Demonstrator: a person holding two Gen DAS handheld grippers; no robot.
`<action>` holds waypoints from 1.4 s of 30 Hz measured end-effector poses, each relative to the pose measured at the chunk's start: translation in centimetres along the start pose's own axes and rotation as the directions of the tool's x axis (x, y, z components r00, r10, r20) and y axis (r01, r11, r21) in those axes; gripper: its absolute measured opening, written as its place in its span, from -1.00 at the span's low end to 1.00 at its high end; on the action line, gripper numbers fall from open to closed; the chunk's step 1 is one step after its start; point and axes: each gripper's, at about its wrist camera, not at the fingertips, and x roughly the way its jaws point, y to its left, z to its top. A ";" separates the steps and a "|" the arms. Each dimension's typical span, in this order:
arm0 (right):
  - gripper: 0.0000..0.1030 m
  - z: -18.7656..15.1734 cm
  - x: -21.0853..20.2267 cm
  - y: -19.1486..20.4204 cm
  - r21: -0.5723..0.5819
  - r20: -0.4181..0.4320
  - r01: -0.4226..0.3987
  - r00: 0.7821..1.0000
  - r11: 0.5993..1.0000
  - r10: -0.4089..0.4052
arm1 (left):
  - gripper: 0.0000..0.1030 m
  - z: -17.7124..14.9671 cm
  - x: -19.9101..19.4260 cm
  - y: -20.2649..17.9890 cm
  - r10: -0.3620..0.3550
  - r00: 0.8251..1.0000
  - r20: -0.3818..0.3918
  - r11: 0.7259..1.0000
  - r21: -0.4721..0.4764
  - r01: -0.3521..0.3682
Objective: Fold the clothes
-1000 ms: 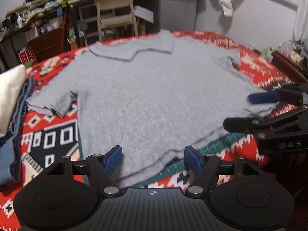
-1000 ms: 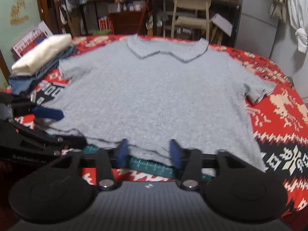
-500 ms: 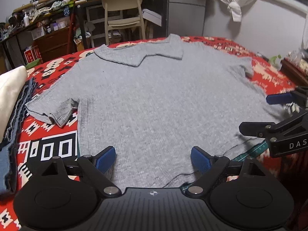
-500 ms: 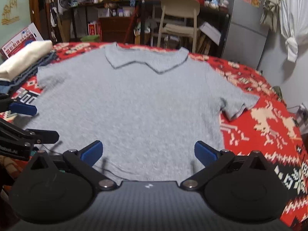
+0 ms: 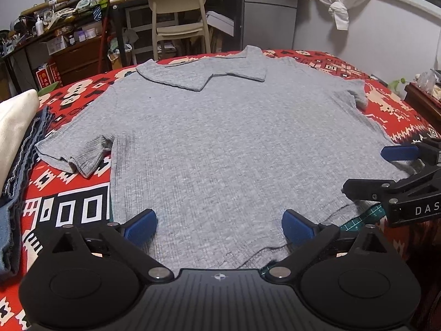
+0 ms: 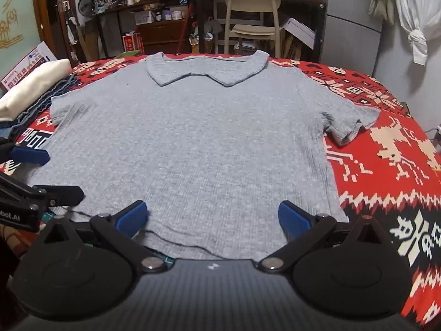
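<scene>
A grey ribbed polo shirt lies spread flat on a red patterned blanket, collar at the far side, hem at the near edge. The left gripper, jaws still opening, straddles the near hem, blue pads clear of the fabric. The right gripper stands fully spread over the hem further right, holding nothing. Folded clothes lie stacked at the left; a chair stands beyond.
</scene>
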 end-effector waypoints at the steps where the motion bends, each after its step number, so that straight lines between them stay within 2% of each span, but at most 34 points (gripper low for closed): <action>1: 0.99 0.0 0.0 0.0 0.002 0.000 0.003 1.000 1.000 -0.003 | 0.93 0.0 0.0 0.0 0.000 1.000 -0.001 1.000 0.001 0.000; 3: 0.99 0.1 0.1 0.2 0.000 -0.009 0.006 1.000 1.000 -0.006 | 0.90 0.2 0.0 0.1 -0.001 1.000 -0.005 1.000 0.000 0.001; 6: 0.99 0.8 0.2 0.2 0.003 -0.041 0.004 0.999 1.000 -0.003 | 0.63 0.9 -0.3 0.4 -0.011 1.000 -0.006 1.000 -0.011 0.011; 8: 0.97 1.5 -0.1 0.2 0.012 -0.050 -0.005 0.999 1.000 0.006 | 0.61 2.1 -0.8 1.1 -0.026 1.000 0.014 0.999 -0.041 0.027; 10: 0.91 2.6 -0.8 0.2 0.014 -0.014 -0.008 1.000 1.000 0.009 | 0.61 3.8 -1.2 1.9 -0.039 0.998 0.043 0.996 -0.073 0.042; 11: 0.80 3.4 -1.0 0.3 0.002 -0.004 -0.009 1.000 1.000 0.009 | 0.61 4.8 -1.2 2.4 -0.043 0.997 0.056 0.995 -0.085 0.048; 16: 0.67 9.1 -0.1 0.6 -0.037 0.027 -0.034 0.999 0.999 0.035 | 0.61 10.3 0.4 4.1 -0.024 0.995 0.096 0.995 -0.091 0.033; 18: 0.57 11.7 1.3 0.3 -0.019 0.027 -0.040 0.999 0.999 0.041 | 0.59 12.2 1.6 4.7 -0.015 0.994 0.105 0.996 -0.090 0.025; 20: 0.47 14.2 2.8 0.0 -0.001 0.024 -0.039 0.999 0.999 0.040 | 0.47 14.2 3.2 5.4 -0.029 0.993 0.111 0.994 -0.106 0.041; 22: 0.25 16.4 4.8 -0.5 0.013 0.022 -0.045 0.999 0.999 0.044 | 0.39 15.7 4.9 6.0 -0.054 0.992 0.116 0.991 -0.115 0.067; 23: 0.06 17.3 5.8 -0.7 0.016 0.021 -0.049 0.999 0.999 0.049 | 0.33 16.5 5.9 6.3 -0.067 0.991 0.115 0.990 -0.116 0.080; 24: -0.12 18.1 6.9 -0.8 0.016 0.016 -0.054 0.998 0.998 0.053 | 0.12 17.3 7.0 6.6 -0.079 0.990 0.114 0.989 -0.117 0.093; 25: -0.18 18.9 8.1 -0.9 0.017 0.009 -0.057 0.998 0.998 0.057 | -0.20 18.0 8.1 6.8 -0.090 0.991 0.103 0.988 -0.116 0.102; 28: -0.41 21.3 11.6 -1.5 0.020 -0.004 -0.082 0.997 0.996 0.082 | -0.70 20.0 11.6 7.3 -0.123 0.990 0.069 0.985 -0.110 0.130; 29: -0.57 22.0 12.6 -1.7 0.013 -0.003 -0.097 0.995 0.995 0.097 | -0.75 20.5 12.8 7.4 -0.133 0.989 0.056 0.984 -0.111 0.139; 33: -0.87 24.4 17.6 -1.5 -0.042 -0.026 -0.118 0.993 0.992 0.117 | -0.86 22.0 17.1 8.2 -0.186 0.982 0.016 0.971 -0.151 0.186; 37: -0.90 26.0 22.1 -1.9 -0.034 -0.060 -0.154 0.987 0.987 0.152 | -0.87 22.9 19.7 8.9 -0.209 0.978 0.007 0.958 -0.198 0.206; 42: -0.90 26.8 25.5 -2.0 -0.017 -0.064 -0.177 0.982 0.984 0.176 | -0.92 23.5 21.6 9.4 -0.209 0.978 0.008 0.954 -0.220 0.205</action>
